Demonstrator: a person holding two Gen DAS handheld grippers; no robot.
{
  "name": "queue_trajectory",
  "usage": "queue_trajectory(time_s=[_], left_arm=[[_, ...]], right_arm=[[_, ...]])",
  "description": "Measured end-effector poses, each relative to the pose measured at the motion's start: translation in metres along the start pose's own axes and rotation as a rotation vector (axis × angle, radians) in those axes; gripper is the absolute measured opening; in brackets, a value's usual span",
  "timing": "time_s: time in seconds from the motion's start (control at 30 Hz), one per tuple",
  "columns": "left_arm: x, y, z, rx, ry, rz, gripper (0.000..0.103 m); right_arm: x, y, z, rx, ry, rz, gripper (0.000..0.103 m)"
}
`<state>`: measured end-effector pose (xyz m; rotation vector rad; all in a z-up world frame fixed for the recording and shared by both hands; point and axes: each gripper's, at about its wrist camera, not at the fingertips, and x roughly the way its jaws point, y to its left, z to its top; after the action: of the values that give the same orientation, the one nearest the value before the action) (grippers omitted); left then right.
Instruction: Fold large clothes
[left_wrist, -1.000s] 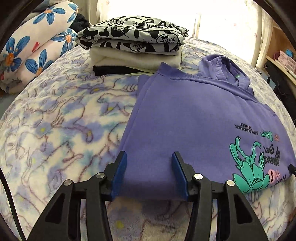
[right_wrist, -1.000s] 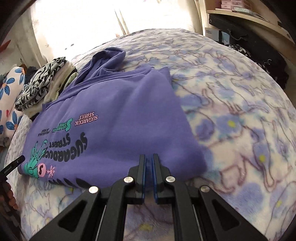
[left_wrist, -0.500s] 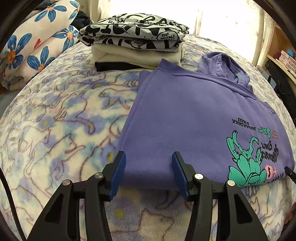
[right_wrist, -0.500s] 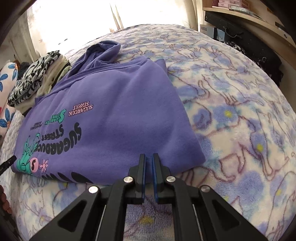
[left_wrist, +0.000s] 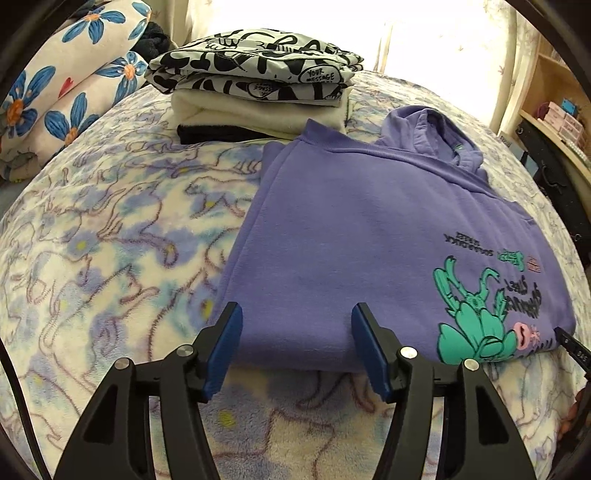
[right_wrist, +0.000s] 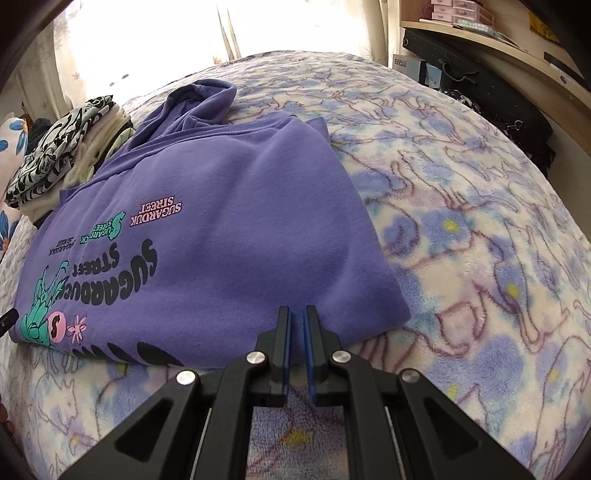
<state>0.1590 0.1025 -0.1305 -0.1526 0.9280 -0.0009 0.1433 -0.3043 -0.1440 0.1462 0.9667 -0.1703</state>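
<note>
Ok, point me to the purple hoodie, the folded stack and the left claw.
purple hoodie (left_wrist: 332, 240): left wrist view, plain front panel.
folded stack (left_wrist: 258, 74): left wrist view, black-and-white top garment.
left claw (left_wrist: 295, 332): left wrist view, midway between its blue fingertips.

Left tongs (left_wrist: 296, 314) have just been opening — hoodie (left_wrist: 351, 240) edge between, unpinched.

Home bedroom is being shown: bed being covered by a fleece blanket (left_wrist: 110, 258), floral pillows (left_wrist: 55, 92) being piled at one side, folded clothes (left_wrist: 255, 96) being stacked, shelf (right_wrist: 491, 40) being lined with boxes, curtain (right_wrist: 110, 44) being backlit.
</note>
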Motion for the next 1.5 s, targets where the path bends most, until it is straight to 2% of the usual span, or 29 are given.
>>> queue_trajectory(time_s=[0.13, 0.27, 0.47, 0.73, 0.87, 1.1, 1.17, 1.23, 1.37, 1.5], left_arm=[[-0.001, -0.001, 0.007, 0.017, 0.058, -0.025, 0.062], [0.0, -0.002, 0.023, 0.026, 0.12, -0.029, 0.062], [-0.006, -0.013, 0.068, 0.102, 0.113, -0.031, 0.062], [-0.008, -0.057, 0.14, 0.263, 0.084, -0.029, 0.063], [0.002, -0.085, 0.174, 0.312, 0.097, -0.048, 0.068], [0.052, -0.139, 0.228, 0.339, 0.151, -0.045, 0.068], [0.074, -0.15, 0.242, 0.329, 0.178, -0.05, 0.068], [0.097, -0.159, 0.255, 0.318, 0.176, -0.037, 0.068], [0.145, -0.174, 0.273, 0.31, 0.193, -0.005, 0.068], [0.189, -0.182, 0.288, 0.267, 0.199, 0.007, 0.068]], right_arm=[[-0.002, 0.001, 0.002, 0.011, 0.014, -0.001, 0.007], [-0.002, 0.006, 0.011, -0.008, 0.072, 0.008, 0.007], [0.001, 0.022, 0.036, -0.11, 0.175, 0.02, 0.007], [-0.003, 0.052, 0.087, -0.207, 0.231, 0.088, 0.007], [0.0, 0.065, 0.12, -0.233, 0.239, 0.107, 0.007], [0.017, 0.084, 0.186, -0.218, 0.218, 0.161, 0.008], [0.028, 0.087, 0.208, -0.177, 0.209, 0.186, 0.015], [0.037, 0.088, 0.225, -0.144, 0.188, 0.199, 0.029], [0.068, 0.091, 0.261, -0.093, 0.145, 0.198, 0.032], [0.105, 0.085, 0.286, 0.001, 0.145, 0.222, 0.032]])
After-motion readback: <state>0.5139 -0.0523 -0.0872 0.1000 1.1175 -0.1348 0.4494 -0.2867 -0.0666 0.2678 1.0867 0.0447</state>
